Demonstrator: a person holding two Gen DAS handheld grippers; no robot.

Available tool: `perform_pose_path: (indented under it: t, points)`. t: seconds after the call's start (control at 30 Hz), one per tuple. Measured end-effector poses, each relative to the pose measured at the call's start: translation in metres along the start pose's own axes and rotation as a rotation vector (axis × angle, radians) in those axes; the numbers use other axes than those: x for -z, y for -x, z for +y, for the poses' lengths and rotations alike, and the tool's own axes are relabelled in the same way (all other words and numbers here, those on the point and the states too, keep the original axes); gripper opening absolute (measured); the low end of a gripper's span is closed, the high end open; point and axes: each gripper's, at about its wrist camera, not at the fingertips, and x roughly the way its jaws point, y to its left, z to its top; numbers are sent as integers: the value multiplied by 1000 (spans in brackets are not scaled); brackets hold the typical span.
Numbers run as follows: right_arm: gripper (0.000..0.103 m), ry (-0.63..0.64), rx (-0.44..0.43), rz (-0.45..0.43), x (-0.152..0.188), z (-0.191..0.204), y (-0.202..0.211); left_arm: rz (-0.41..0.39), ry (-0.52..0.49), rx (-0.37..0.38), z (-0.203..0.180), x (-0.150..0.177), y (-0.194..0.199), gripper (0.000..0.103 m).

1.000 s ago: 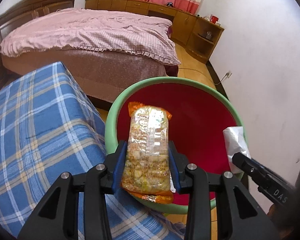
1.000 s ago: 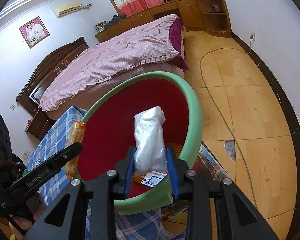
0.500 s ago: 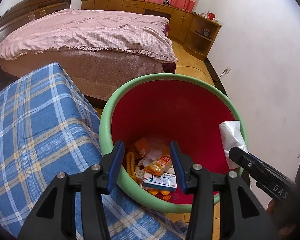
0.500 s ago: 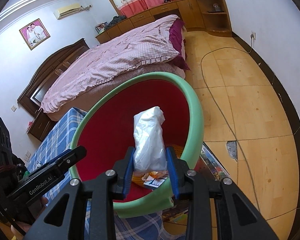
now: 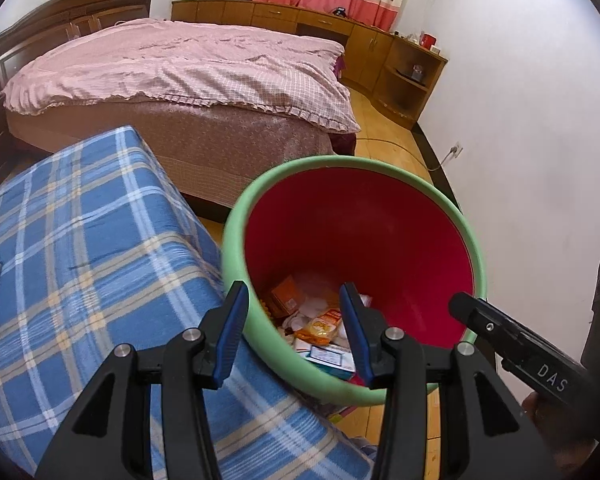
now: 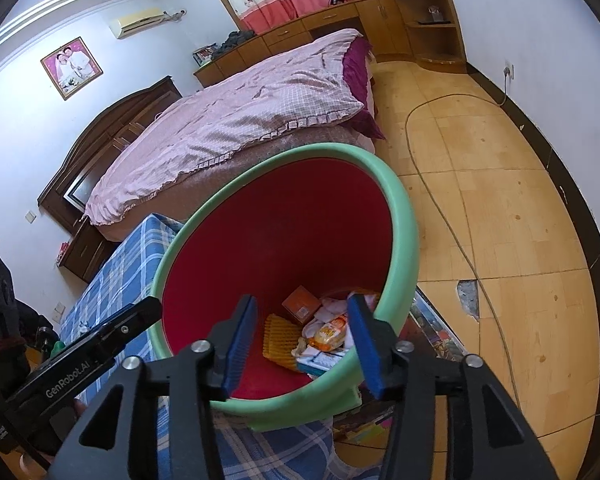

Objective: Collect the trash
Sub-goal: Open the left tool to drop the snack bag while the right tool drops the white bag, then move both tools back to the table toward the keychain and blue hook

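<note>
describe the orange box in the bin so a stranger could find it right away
Find the red bin with the green rim beside the blue plaid cloth. Look at the trash pile on its bottom: the orange box lies at the pile's far edge. It is the only plain squarish carton there; the corrugated yellow piece and the glossy wrapper lie nearer the grippers.

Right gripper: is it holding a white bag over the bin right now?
No, the right gripper is open and empty above the bin, with only trash visible between its fingers.
</note>
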Motion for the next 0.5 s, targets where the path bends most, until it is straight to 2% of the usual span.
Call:
perform_pose_path:
  t: [0.23,0.5]
  points:
    - [58,18,-5,-15,3,12,9,-37,41,-36,20,1,27,47]
    - [59,61,-35,-30,7,43,19,-82,88,-87,50,5,60,47]
